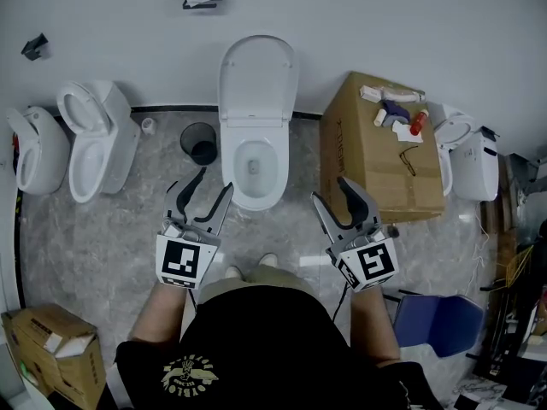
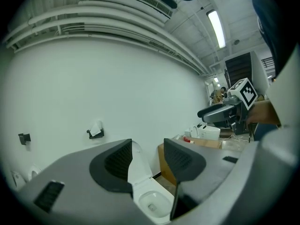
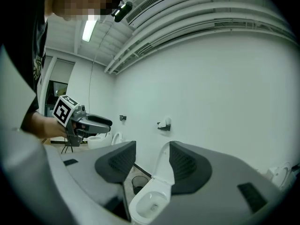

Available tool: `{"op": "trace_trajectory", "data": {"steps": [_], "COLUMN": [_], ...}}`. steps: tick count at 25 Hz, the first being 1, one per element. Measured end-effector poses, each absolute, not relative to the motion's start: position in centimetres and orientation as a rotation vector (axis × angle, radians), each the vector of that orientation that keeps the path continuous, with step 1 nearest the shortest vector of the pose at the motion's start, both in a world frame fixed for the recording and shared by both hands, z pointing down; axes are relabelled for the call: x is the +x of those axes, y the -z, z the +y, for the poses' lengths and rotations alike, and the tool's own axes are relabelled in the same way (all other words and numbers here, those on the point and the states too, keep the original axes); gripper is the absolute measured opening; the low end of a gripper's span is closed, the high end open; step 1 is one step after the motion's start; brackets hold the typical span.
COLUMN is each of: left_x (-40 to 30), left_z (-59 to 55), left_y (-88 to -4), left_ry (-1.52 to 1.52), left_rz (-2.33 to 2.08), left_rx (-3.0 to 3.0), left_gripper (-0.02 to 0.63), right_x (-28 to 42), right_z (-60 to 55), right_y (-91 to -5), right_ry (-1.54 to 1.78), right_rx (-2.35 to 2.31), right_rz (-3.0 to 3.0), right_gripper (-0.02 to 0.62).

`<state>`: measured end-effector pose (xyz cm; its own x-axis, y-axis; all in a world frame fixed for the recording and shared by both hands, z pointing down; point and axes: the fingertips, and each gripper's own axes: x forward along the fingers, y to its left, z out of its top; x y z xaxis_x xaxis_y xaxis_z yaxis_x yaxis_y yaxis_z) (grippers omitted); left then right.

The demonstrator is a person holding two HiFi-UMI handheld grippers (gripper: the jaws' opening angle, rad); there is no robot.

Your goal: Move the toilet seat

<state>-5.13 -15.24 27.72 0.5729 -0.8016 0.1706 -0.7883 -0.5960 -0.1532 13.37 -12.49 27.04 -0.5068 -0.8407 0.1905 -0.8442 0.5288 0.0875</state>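
The white oval plastic toilet seat (image 1: 258, 79) is seen raised upright against the white wall (image 1: 385, 24), behind the bowl of the white ceramic toilet (image 1: 256, 178). The left gripper (image 1: 214, 180) is held just left of the bowl's front and the right gripper (image 1: 329, 189) to its right, both apart from it. Each pair of jaws is spread open with nothing clamped. In both gripper views the seat is framed in the gap, well beyond the tips, untouched.

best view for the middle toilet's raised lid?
Head view: the whole raised lid shows, unobstructed. Left gripper view: just a strip between the fingers. Right gripper view: side-on, partly behind a finger.
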Motion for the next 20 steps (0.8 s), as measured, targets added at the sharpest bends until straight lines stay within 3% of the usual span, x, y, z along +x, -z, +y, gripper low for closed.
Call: {"op": "trace_trajectory", "data": {"steps": [10,20], "left_x": [-4.1,-6.9], "left_z": [-19.1,-21.3], "left_y": [-27.7,-36.8], "left_ry": [0.365,0.585], "left_rz": [1.503,1.588], "left_rx": [-2.637,-2.664], "left_gripper": [0.207,0.207], "right_x": [18.6,20.4], "right_z": [-17.3,-20.5], "right_y": [-28.6,-37.5], "right_ry": [-0.029,-0.181], "right_rx": [1.412,1.367], "right_rz": [-2.602,-2.53], "right_gripper": [0.221,0.221]}}
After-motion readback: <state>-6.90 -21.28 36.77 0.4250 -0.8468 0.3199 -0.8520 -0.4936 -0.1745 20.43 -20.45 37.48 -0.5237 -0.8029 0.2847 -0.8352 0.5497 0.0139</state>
